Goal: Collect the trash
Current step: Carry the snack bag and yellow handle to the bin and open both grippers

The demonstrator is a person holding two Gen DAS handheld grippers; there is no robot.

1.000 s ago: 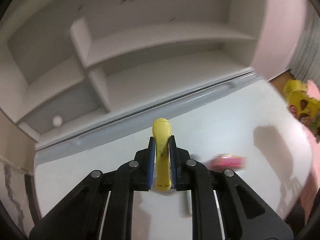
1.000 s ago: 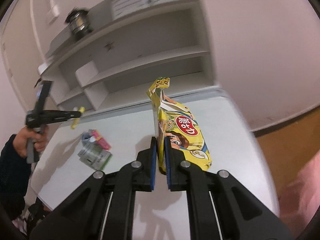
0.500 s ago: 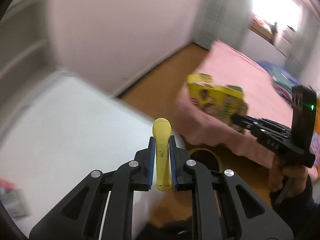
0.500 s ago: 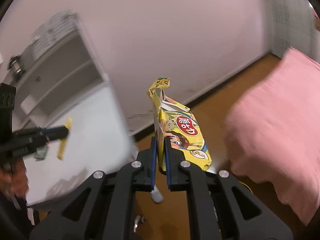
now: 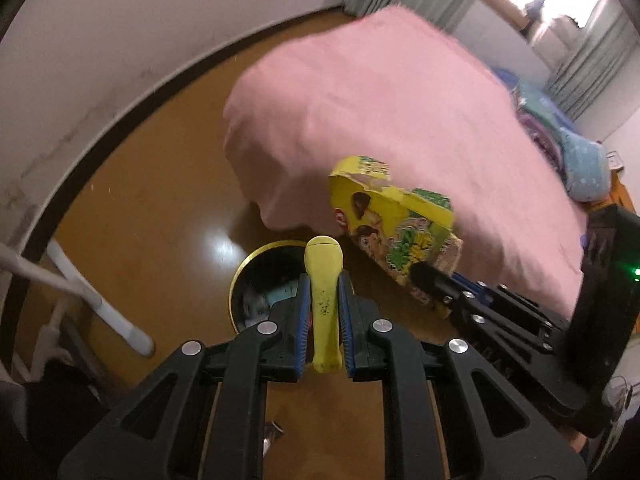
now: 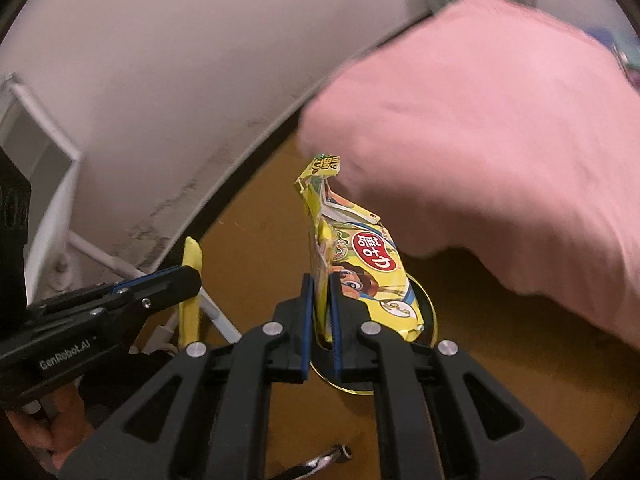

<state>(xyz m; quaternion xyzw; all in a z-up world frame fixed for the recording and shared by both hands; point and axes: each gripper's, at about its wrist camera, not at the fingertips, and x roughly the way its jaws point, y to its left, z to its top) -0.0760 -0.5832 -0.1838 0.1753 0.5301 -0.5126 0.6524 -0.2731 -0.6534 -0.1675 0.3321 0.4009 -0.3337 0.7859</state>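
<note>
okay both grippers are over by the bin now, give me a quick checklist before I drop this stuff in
1. Left gripper shut on the yellow stick: ok.
2. Right gripper shut on the yellow snack bag: ok.
3. Gold-rimmed bin open, with room inside: ok, some trash already in it.
4. Stick above the bin mouth: ok in the left wrist view; its tip overlaps the opening.
5. Snack bag above the bin mouth: cannot tell; the bag hides most of the bin in the right wrist view.
6. Pink blanket clear of the bin: cannot tell; its edge hangs close behind the rim.

Black tool (image 5: 324, 320), blue pads (image 5: 303, 320), silver screws.
</note>
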